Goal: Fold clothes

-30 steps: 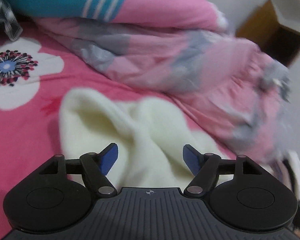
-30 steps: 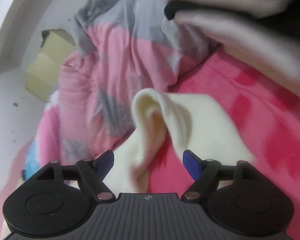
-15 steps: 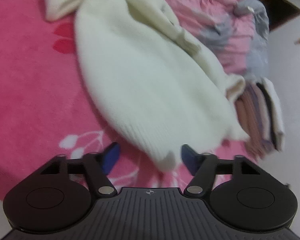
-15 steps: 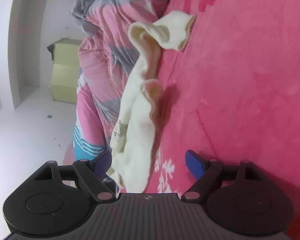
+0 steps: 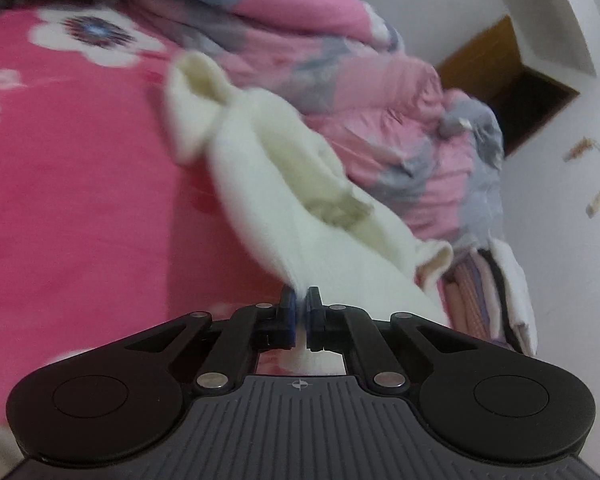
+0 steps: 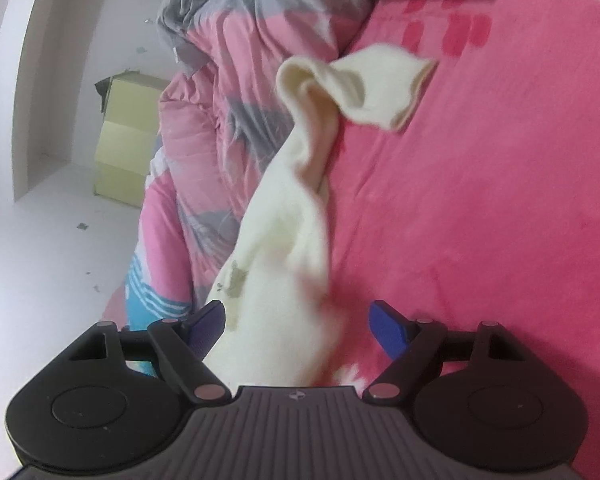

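Note:
A cream knitted sweater [image 5: 284, 184] lies stretched across the pink flowered bed sheet [image 5: 80, 200], one sleeve cuff curled at its far end. My left gripper [image 5: 299, 300] is shut on the sweater's near hem, which is pulled taut into the blue pads. In the right wrist view the same cream sweater [image 6: 292, 216] runs from a folded sleeve at the top down between the fingers of my right gripper [image 6: 298, 320]. The right gripper is open, with the fabric lying loose between its blue pads [image 6: 388, 326].
A crumpled pink and grey quilt [image 5: 400, 128] is heaped along the bed's edge beside the sweater. A stack of folded clothes [image 5: 492, 292] sits at the right. A yellow box [image 6: 128, 136] stands on the white floor. A hand shows at the top of the right wrist view.
My left gripper has closed on the sweater's hem and drawn it taut. My right gripper has stayed open and moved closer over the sweater's other end.

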Available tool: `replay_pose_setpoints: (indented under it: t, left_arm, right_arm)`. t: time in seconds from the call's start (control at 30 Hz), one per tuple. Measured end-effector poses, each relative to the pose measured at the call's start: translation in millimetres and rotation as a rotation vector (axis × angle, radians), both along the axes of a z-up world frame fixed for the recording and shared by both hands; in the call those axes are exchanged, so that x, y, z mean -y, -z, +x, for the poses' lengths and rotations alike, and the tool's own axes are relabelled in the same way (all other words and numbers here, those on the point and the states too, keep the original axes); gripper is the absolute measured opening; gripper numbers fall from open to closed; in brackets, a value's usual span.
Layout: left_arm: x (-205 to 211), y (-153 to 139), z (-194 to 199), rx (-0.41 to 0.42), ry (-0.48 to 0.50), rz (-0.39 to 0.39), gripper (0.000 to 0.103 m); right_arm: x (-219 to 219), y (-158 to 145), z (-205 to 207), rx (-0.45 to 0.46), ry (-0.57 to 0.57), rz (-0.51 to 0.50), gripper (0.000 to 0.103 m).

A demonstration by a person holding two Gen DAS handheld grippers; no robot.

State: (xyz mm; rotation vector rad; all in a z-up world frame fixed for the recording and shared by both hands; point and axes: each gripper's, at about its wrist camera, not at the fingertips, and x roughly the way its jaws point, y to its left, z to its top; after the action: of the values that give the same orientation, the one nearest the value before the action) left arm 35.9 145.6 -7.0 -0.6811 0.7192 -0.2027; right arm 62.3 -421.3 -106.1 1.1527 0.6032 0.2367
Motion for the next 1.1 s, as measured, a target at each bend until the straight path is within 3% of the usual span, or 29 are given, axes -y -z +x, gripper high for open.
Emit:
replay_pose_setpoints:
  t: [0.17,0.27,0.43,0.57,0.67,0.73,0.77,0.83,0.87,0.9,0.97,1.1]
  left_arm:
    - [-33.9,31.6,-5.5,-0.105,-0.072,0.034,0.002]
    - [-31.9,55.6,6.3,-0.174,-0.060,0.033,0.002]
    - [-28.7,58.1,14.5,-0.180,-0.020,0.046,0.006]
    - [-34.9,55.2,11.5,-0.136,-0.013,0.025,0.034]
    - [-39.7,60.7,6.7,-0.124,0.007,0.003,0.046]
    - [-40.7,66.5,4.1,-0.125,0.026,-0.008,0.051]
    - [-37.9,69.8,4.1,-0.126,0.035,-0.007,0.051]
    - [-31.0,73.0,2.9,-0.108,0.034,0.023,0.050]
    - [-27.4,72.2,2.8,-0.098,0.030,0.045,0.044]
    - [-23.8,71.0,2.8,-0.089,0.026,0.068,0.025]
    - [-18.3,68.8,3.3,-0.094,0.036,0.083,0.008]
    - [-6.4,57.3,-7.8,-0.066,0.078,0.077,0.003]
  right_arm:
    - [0.4,-4.5,9.1,-0.026,0.003,-0.071,0.082]
    - [-14.6,-3.5,28.3,-0.052,-0.038,-0.112,0.082]
    - [-65.0,-5.1,53.5,-0.117,-0.161,-0.272,0.082]
    - [-88.2,-5.4,37.1,-0.129,-0.196,-0.332,0.081]
    - [-98.3,-3.7,13.8,-0.135,-0.223,-0.321,0.074]
    - [-107.2,-1.5,-3.1,-0.129,-0.252,-0.319,0.063]
    - [-111.8,-1.3,-9.7,-0.123,-0.258,-0.333,0.059]
    - [-115.0,-0.8,-18.3,-0.115,-0.253,-0.328,0.023]
    - [-114.9,-0.5,-21.3,-0.113,-0.246,-0.317,0.016]
    - [-114.5,-1.5,-24.6,-0.105,-0.239,-0.306,0.014]
    - [-111.0,-11.0,-32.3,-0.065,-0.217,-0.297,0.013]
    - [-96.7,-43.5,-51.7,0.011,-0.171,-0.328,0.012]
